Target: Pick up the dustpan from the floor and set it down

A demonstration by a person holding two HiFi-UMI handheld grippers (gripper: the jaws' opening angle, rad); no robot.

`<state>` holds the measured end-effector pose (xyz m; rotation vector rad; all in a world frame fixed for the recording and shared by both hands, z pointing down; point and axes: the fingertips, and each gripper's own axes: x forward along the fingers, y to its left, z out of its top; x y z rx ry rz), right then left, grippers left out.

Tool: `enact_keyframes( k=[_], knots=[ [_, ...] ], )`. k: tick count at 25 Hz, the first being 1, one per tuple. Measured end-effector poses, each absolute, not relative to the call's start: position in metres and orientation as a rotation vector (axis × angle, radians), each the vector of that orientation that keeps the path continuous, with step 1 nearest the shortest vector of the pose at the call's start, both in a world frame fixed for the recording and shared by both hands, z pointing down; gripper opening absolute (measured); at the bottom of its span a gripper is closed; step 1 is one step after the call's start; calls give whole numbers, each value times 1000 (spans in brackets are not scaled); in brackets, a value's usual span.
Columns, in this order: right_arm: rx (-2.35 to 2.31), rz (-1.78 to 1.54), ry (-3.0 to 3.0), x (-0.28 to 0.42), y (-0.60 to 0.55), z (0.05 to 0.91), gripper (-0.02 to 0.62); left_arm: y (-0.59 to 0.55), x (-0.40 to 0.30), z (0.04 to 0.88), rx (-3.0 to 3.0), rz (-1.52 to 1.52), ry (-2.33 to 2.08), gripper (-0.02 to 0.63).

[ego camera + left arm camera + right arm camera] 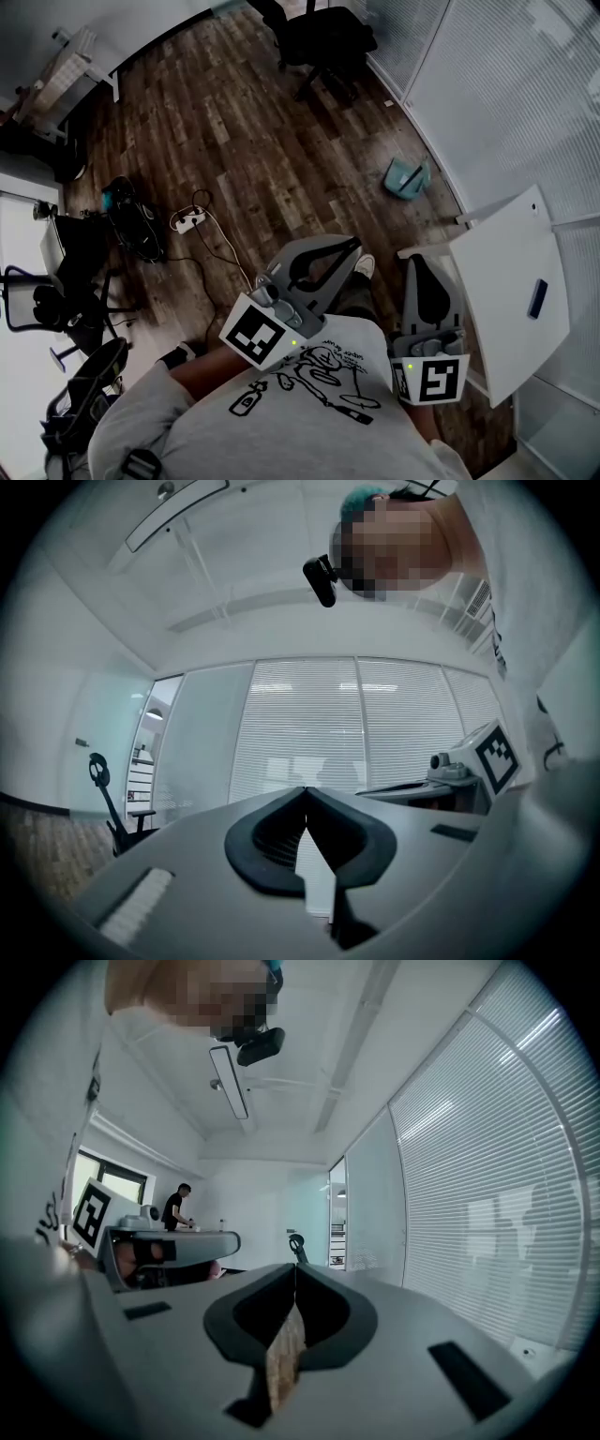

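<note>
A teal dustpan lies on the dark wood floor close to the glass wall, ahead of me in the head view. Neither gripper view shows it. My left gripper is held level in front of my chest, well short of the dustpan. Its jaws meet at the tips with nothing between them. My right gripper is beside it, near the corner of the white table. It is also shut and empty. Both point out level toward the blinds and room walls.
A white table with a small dark object stands at my right. A black office chair is beyond the dustpan. Cables and a power strip and a black bag lie at left. A person stands far off.
</note>
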<state>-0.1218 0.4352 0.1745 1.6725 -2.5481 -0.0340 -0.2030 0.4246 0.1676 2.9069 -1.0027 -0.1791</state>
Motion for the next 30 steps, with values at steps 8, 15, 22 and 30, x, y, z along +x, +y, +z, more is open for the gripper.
enact_keyframes(
  k=[8,15,22,30],
  knots=[
    [1655,-2,-2559,-82,387,177,3,380,-166,175,2884,-139,-1016,2],
    [1637,1,-2571,-26,337,173,2,327,-107,170,2884,-135,-1021,2],
    [1628,9,-2585,28,300,168,2,291,-53,164,2883,-131,-1030,2],
    [1609,34,-2593,65,273,179,2,263,-20,172,2863,-123,-1061,2]
  ],
)
